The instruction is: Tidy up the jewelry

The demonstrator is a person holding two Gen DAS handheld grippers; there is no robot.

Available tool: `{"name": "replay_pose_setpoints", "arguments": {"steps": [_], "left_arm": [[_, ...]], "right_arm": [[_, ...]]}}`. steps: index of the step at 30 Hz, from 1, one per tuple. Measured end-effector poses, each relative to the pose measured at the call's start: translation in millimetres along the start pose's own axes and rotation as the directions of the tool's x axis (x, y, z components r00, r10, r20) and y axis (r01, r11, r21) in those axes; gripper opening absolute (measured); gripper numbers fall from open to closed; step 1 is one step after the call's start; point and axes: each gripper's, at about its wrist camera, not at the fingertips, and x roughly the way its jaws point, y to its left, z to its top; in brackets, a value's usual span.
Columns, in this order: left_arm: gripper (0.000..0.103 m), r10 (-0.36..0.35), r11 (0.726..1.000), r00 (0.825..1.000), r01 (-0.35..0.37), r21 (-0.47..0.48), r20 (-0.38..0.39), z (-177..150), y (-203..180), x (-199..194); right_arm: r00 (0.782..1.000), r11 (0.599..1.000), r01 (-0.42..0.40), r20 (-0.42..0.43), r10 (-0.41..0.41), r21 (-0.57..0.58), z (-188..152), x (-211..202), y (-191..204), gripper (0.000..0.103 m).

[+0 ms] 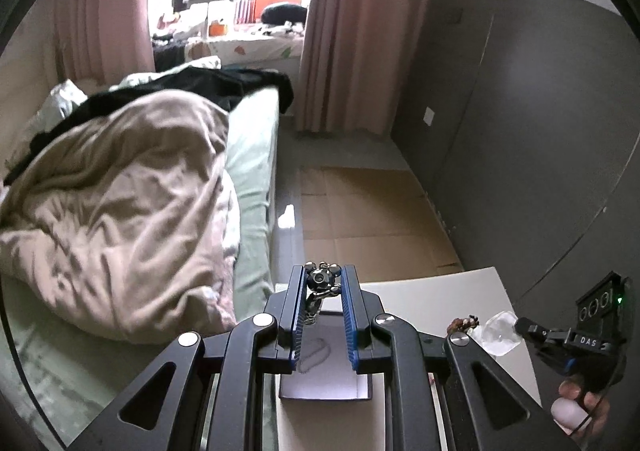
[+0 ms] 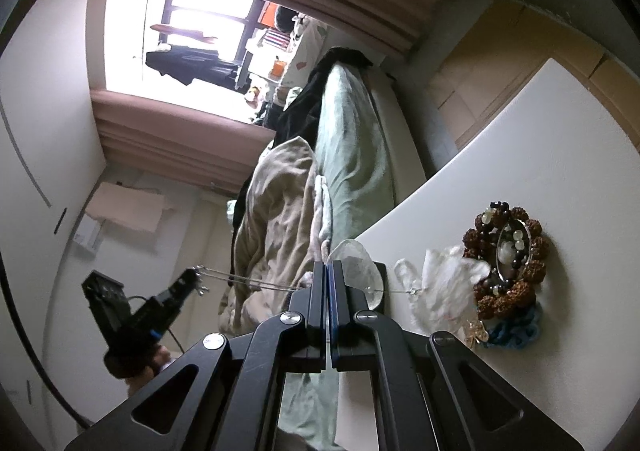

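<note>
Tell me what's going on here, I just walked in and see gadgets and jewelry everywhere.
A person is sorting jewelry with two tools. The left hand-held gripper pinches a dark metal charm pendant whose thin silver chain trails away. The right hand-held gripper is shut on a clear plastic bag. A brown beaded bracelet pile lies on the white table.
</note>
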Motion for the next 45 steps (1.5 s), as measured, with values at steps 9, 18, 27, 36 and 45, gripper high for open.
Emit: {"name": "replay_pose_setpoints", "arguments": {"steps": [9, 18, 27, 36, 45], "left_arm": [[0.018, -0.033, 0.998, 0.999, 0.032, -0.055, -0.024, -18.9, 8.7, 23.9], [0.018, -0.076, 0.980, 0.997, 0.072, -0.187, -0.010, -37.1, 28.1, 51.2], [0.018, -0.126, 0.973, 0.985, 0.100, -0.210, -0.114, -57.8, 31.3, 90.0], [0.021, -0.179, 0.947, 0.974, 0.133, -0.294, -0.137, -66.6, 50.8, 93.2], [0.071, -0.168, 0.934, 0.985, 0.144, -0.328, -0.046, -61.5, 73.2, 65.1]], "right_arm": [[1.000, 1.000, 0.009, -0.014, -0.009, -0.019, -3.4, 9.9, 2.1, 0.003], [1.000, 0.999, -0.011, -0.020, 0.010, -0.042, -6.1, 22.7, 7.6, 0.003], [0.999, 0.997, -0.021, -0.025, 0.019, -0.069, -9.4, 32.0, 11.3, 0.003], [0.994, 0.986, -0.109, -0.038, 0.105, -0.128, -24.2, 52.1, 35.3, 0.003], [0.978, 0.965, -0.199, -0.096, 0.184, -0.171, -44.1, 99.7, 67.5, 0.003]]}}
